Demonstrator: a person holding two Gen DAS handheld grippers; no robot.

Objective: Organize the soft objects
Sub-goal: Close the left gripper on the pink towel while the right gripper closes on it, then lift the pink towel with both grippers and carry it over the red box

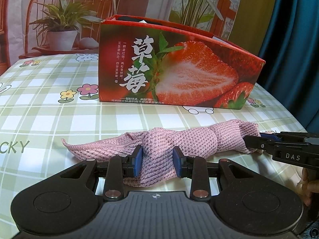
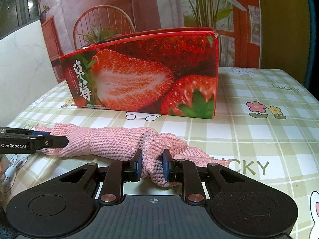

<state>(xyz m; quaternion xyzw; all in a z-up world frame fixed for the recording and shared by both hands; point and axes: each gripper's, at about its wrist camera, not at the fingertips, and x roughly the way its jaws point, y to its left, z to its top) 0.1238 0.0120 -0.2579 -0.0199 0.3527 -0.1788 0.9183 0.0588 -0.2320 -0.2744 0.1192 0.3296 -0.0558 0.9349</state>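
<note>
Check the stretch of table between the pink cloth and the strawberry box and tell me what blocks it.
Nothing visible does. The pink knitted cloth lies bunched on the green checked tablecloth, pinched by the left tool and the right tool. Only bare tablecloth separates it from the red strawberry-printed cardboard box behind, whose top is open.

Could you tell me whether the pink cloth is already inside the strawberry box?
No, the pink cloth lies bunched on the checked tablecloth in front of the strawberry box.

cloth (image 1: 179,139) on table (image 1: 49,109), box (image 1: 179,63) behind
</note>
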